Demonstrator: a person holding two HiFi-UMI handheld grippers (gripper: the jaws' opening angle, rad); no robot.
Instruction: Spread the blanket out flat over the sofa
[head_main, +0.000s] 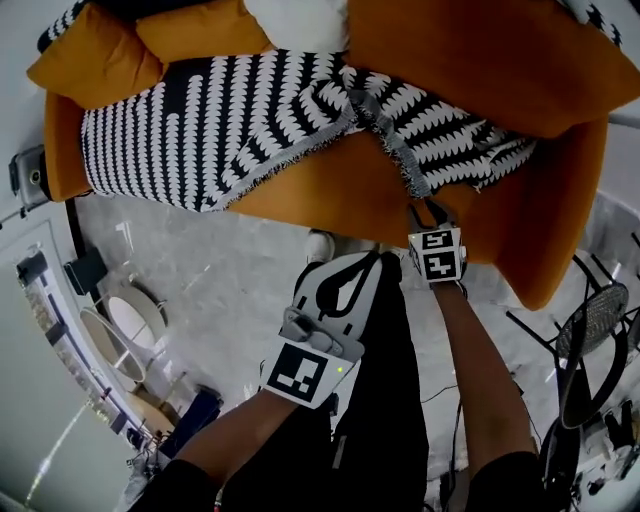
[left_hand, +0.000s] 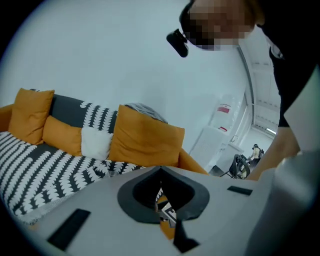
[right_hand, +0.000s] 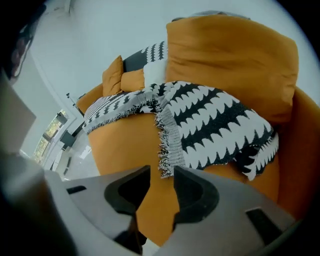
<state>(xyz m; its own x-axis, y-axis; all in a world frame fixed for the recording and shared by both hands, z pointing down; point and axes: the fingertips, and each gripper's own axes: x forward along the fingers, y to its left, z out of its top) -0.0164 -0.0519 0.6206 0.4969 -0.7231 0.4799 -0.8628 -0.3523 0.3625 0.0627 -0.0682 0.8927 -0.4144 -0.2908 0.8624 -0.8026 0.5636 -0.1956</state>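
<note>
The black-and-white patterned blanket (head_main: 250, 120) lies across the seat of the orange sofa (head_main: 330, 200), with a bunched fold and a grey fringed edge (head_main: 400, 160) toward the right. My right gripper (head_main: 430, 208) is at the sofa's front, just below that edge. In the right gripper view its jaws stand open (right_hand: 162, 170), and the fringe (right_hand: 167, 150) hangs right at the tips, unpinched. My left gripper (head_main: 377, 256) is held back over the floor, shut and empty. In the left gripper view its tips (left_hand: 161, 168) meet, with the blanket (left_hand: 40, 170) far off to the left.
Orange cushions (head_main: 100, 55) and a white one (head_main: 295, 20) line the sofa back; a big orange cushion (right_hand: 230, 60) sits behind the blanket's right end. A round stool (head_main: 130, 325) stands on the grey floor at left, a black wire chair (head_main: 590, 330) at right.
</note>
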